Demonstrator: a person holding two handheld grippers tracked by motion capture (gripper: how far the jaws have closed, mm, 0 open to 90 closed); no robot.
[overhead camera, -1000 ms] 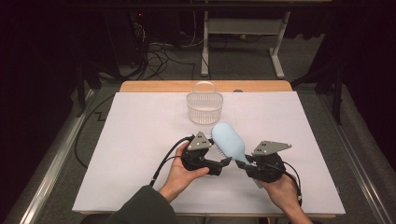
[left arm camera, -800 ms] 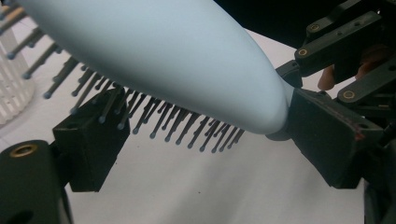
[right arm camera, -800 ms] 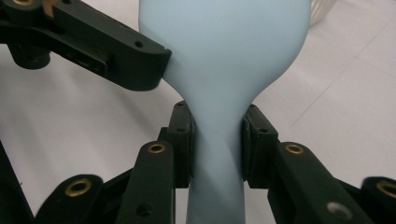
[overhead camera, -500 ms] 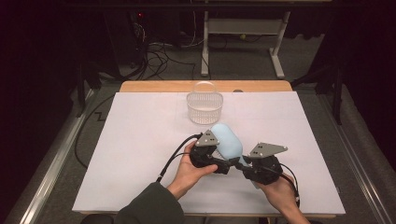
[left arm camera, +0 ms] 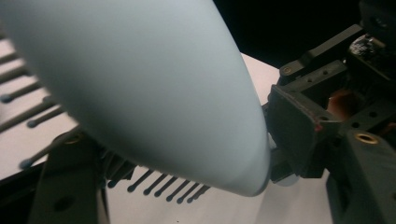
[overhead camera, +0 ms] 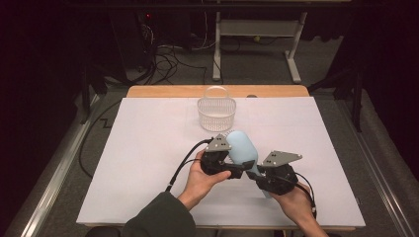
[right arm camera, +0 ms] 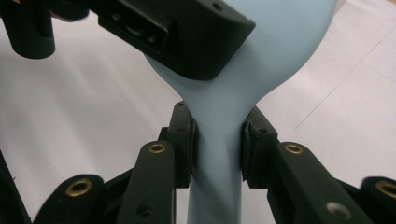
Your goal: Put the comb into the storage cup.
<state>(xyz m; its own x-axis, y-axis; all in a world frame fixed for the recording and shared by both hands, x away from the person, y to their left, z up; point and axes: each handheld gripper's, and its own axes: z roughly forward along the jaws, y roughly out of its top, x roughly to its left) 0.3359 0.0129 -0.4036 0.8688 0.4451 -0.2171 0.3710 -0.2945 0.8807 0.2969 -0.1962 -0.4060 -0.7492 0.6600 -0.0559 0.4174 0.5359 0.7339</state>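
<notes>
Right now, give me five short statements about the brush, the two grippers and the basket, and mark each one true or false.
1. The right gripper is clamped on the handle of the light blue brush. True.
2. The brush lies inside the white basket. False: it is held above the table, nearer the person than the basket.
3. The left gripper is at the brush's head, its jaws having just been closing around it. True.
4. The basket stands at the table's near edge. False: it stands toward the far edge.
5. The brush's bristles are dark with rounded tips. True.
</notes>
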